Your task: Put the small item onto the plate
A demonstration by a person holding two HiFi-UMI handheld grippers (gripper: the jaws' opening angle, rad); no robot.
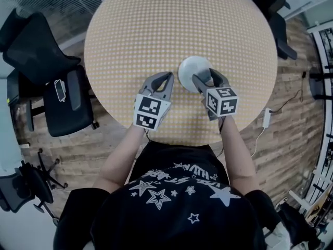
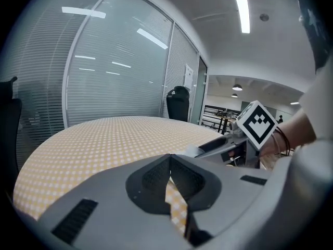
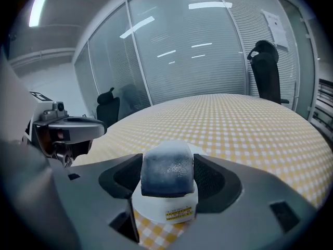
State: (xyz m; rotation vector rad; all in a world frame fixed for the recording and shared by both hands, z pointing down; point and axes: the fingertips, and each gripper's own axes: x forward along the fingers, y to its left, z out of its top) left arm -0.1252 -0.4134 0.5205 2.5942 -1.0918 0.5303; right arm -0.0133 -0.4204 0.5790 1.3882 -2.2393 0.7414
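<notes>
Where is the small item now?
In the right gripper view, the small item sits between the jaws of the right gripper, over the white plate.

A round table (image 1: 177, 25) in yellow checked cloth holds a white plate (image 1: 188, 66) near its 6 o'clock edge. The right gripper (image 1: 204, 80) overlaps the plate's 5 o'clock side; the left gripper (image 1: 165, 79) sits just beside the plate's 9 o'clock. A black chair (image 1: 65, 100) stands at the table's 8 o'clock.

A dark blue-grey, frosted block (image 3: 167, 171) stands upright over the small white plate (image 3: 151, 204).
</notes>
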